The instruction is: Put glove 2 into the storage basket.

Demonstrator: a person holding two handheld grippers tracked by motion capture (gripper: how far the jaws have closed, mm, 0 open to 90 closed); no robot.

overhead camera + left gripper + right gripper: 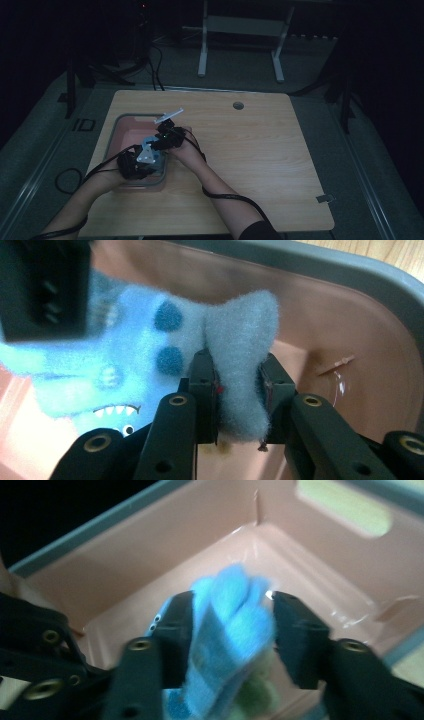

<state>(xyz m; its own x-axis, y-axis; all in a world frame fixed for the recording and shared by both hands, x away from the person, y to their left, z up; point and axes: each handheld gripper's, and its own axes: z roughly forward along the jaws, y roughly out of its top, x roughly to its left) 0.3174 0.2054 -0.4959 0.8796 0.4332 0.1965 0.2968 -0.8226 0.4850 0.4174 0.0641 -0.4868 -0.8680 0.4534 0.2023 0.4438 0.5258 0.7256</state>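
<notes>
Grippers number two in the high view: left gripper (134,165) and right gripper (167,137), both over one pink bin (125,131) on one wooden table (250,150).

Left gripper view: jaws clamp one fuzzy blue sock (242,365) with dark dots and printed teeth, inside the bin.

Right gripper view: jaws flank the sock (227,630), parted wider than it. No writing legible.

A light wooden worktop (250,165) with rounded corners stands on grey floor (380,165). A round cable hole (238,105) sits near its far edge. Toward the left side a pink bin with a grey rim (121,131) rests on it. A small grey tab (325,198) lies at the near right corner.
</notes>
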